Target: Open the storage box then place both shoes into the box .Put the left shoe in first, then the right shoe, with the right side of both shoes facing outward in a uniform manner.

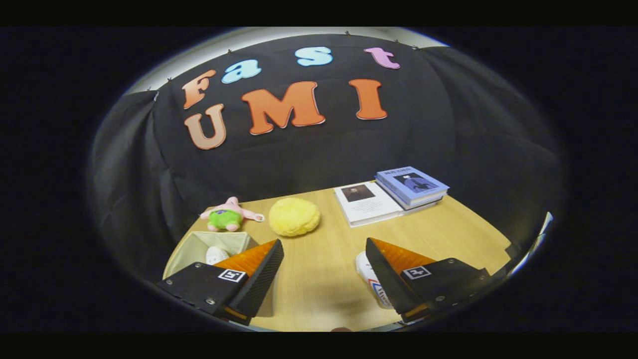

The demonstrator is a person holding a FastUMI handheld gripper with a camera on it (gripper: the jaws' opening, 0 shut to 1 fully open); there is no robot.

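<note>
My gripper point(324, 243) hangs above the wooden table point(319, 279), open, with only bare tabletop between the fingers. A beige fabric storage box point(199, 243) stands open at the table's left, partly hidden behind my left finger point(259, 271). Something white and rounded point(215, 255) lies inside it; I cannot tell whether it is a shoe. A white shoe with red and blue markings point(371, 281) lies on the table against the inner side of my right finger point(391, 279), which hides most of it.
A pink star plush in green shorts point(229, 214) and a yellow fluffy ball point(294, 216) sit beyond the box. Farther right lie a white book point(366, 202) and a stack of blue books point(411, 185). The table's right edge point(498, 234) is close.
</note>
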